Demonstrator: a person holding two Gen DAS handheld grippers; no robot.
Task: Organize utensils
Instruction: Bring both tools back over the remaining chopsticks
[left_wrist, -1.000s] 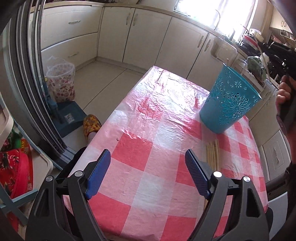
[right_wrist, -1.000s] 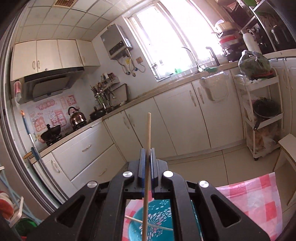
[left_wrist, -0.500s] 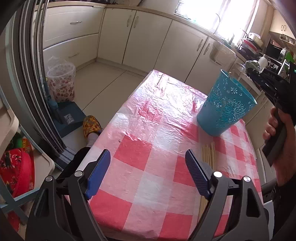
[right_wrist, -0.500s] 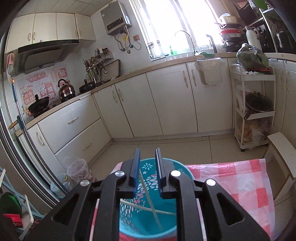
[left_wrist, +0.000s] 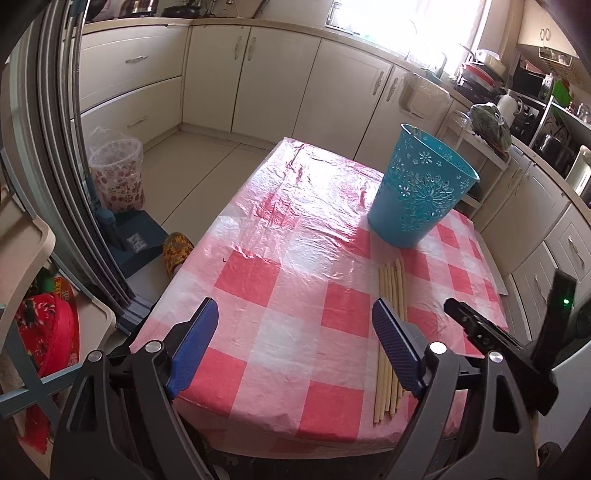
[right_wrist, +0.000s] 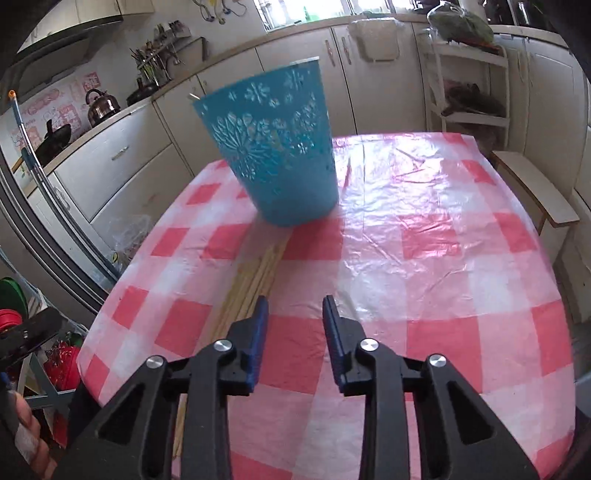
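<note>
A teal perforated basket (left_wrist: 421, 188) stands upright on the red-and-white checked tablecloth (left_wrist: 295, 280); it also shows in the right wrist view (right_wrist: 277, 158). A bundle of several wooden chopsticks (left_wrist: 389, 332) lies on the cloth in front of the basket, also in the right wrist view (right_wrist: 251, 280). My left gripper (left_wrist: 291, 343) is open and empty, low over the near table edge, with the chopsticks by its right finger. My right gripper (right_wrist: 293, 325) is open and empty, above the cloth just right of the chopsticks.
Cream kitchen cabinets (left_wrist: 277, 74) line the far walls. A lined waste bin (left_wrist: 118, 173) stands on the floor left of the table. A white rack (right_wrist: 469, 62) and a wooden stool (right_wrist: 535, 184) stand beyond the table's right side.
My right gripper held one chopstick above the basket, opened and let it drop in. It has since come down and back to the chopsticks on the cloth. The left gripper stayed open.
</note>
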